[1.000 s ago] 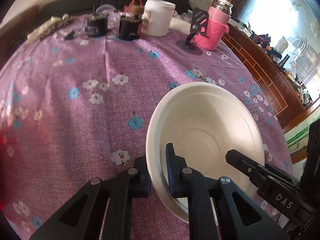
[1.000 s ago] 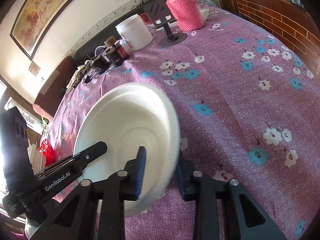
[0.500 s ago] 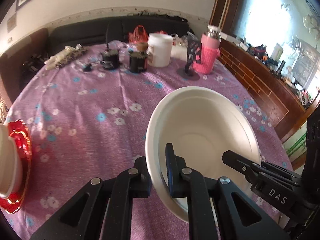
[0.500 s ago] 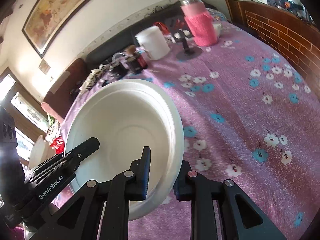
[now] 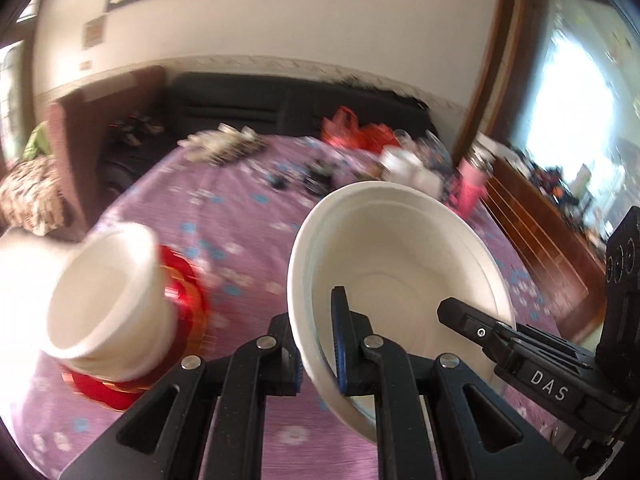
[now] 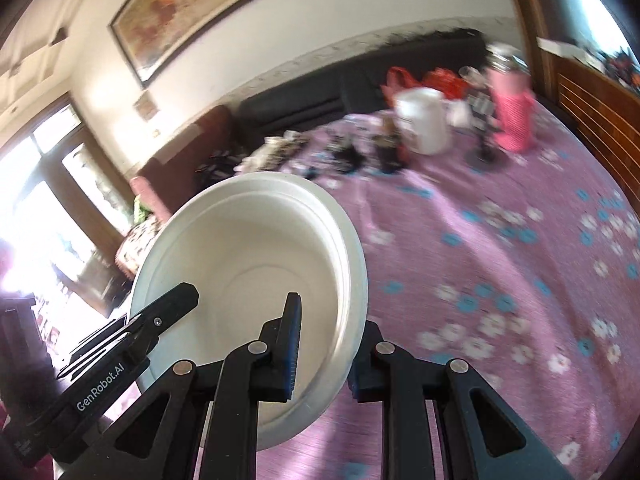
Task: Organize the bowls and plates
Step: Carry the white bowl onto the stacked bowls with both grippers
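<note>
Pinching bowl [image 5: 400, 264] rim — both jaws.

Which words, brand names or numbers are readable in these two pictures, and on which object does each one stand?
"DAS": white letters on the right tongs, seen from the left wrist camera.
"GenRobot.AI": white letters on the left tongs, seen from the right wrist camera.
White tub: its label is too blurred to read.
White bowl: no text on it.
</note>
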Available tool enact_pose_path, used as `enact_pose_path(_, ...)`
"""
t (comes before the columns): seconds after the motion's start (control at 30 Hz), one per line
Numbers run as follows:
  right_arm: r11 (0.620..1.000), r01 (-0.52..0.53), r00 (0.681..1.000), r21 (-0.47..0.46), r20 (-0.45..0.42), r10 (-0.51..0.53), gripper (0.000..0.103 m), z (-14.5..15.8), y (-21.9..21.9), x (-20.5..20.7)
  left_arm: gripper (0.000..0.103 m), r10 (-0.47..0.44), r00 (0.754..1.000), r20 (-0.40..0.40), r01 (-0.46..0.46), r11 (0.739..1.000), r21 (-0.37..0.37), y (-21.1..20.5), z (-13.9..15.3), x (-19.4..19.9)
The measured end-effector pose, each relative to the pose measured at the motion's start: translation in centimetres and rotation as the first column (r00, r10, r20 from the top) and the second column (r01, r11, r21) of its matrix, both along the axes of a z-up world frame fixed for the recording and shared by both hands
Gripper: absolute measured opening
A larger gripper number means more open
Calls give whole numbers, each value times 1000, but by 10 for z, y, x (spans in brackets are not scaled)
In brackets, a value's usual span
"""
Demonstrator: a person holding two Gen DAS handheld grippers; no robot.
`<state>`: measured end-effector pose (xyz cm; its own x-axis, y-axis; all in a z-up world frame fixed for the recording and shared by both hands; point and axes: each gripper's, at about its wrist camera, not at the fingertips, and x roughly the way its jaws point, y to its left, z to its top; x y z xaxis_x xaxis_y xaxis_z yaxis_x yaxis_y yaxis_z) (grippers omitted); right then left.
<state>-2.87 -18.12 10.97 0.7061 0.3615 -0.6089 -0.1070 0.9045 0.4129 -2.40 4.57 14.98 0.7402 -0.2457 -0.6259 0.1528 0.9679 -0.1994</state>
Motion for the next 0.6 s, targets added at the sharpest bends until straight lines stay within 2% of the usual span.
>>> enact_pose_path(0.2, 989, -145, 988, -16, 46, 146, 22, 25, 86, 21, 11, 172, 983, 58, -172, 985, -3, 77, 21, 0)
enact_pose_path(0.33, 972, -231, 971, -49, 51, 233, 22, 31, 144, 35, 11, 281, 958, 58, -281, 960, -11, 126, 25, 4)
enact_pose_path(0.47, 951, -291, 954, -104, 51, 297, 22, 30, 191, 42, 11, 349, 936, 43, -349, 937, -12, 161, 20, 9)
enact_pose_path(0.6, 941, -318, 947, -117, 19, 322, 22, 18, 218, 52, 11, 371, 929, 7, -371, 928, -21, 184, 6, 18)
